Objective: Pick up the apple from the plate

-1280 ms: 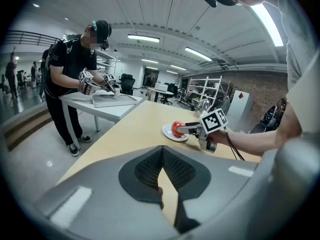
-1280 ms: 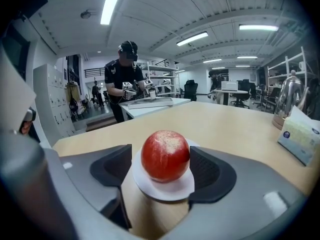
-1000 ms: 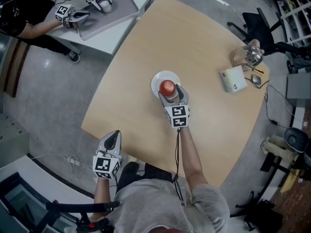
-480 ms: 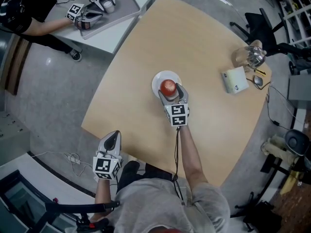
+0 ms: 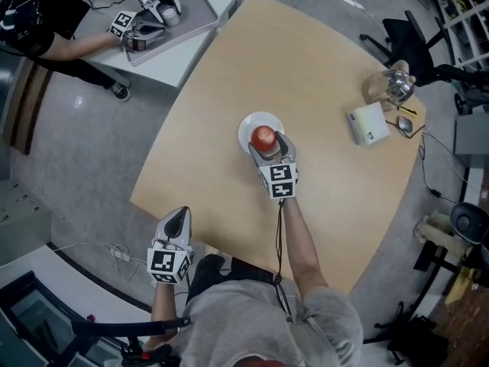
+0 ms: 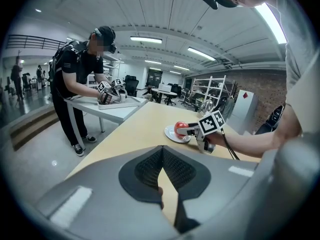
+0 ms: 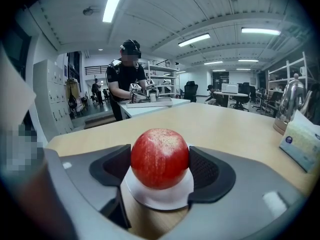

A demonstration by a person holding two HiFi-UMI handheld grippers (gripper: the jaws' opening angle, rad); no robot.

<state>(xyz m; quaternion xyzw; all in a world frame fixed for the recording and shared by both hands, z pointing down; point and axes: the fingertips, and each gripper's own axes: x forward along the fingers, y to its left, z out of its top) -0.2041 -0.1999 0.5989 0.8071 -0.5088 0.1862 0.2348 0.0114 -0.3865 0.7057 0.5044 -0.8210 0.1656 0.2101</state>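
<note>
A red apple (image 5: 264, 137) (image 7: 160, 158) sits on a small white plate (image 5: 250, 124) (image 7: 159, 194) in the middle of the tan table (image 5: 321, 67). My right gripper (image 5: 267, 144) (image 7: 160, 165) is shut on the apple, with a dark pad (image 7: 206, 172) pressed against each side of it. The apple still rests on the plate. My left gripper (image 5: 175, 219) (image 6: 161, 156) is held off the table's near left edge, shut with nothing in it. From the left gripper view the apple (image 6: 180, 126) and the right gripper (image 6: 194, 130) show ahead.
A metal kettle (image 5: 398, 84), a glass jar (image 5: 374, 90), a white box (image 5: 367, 125) and a mouse (image 5: 403, 125) stand at the table's right end. At a white table at the far left, another person works two grippers over a grey tray (image 5: 170, 23).
My two grippers and the apple have stayed where they were. The other person's grippers have shifted right on the far tray.
</note>
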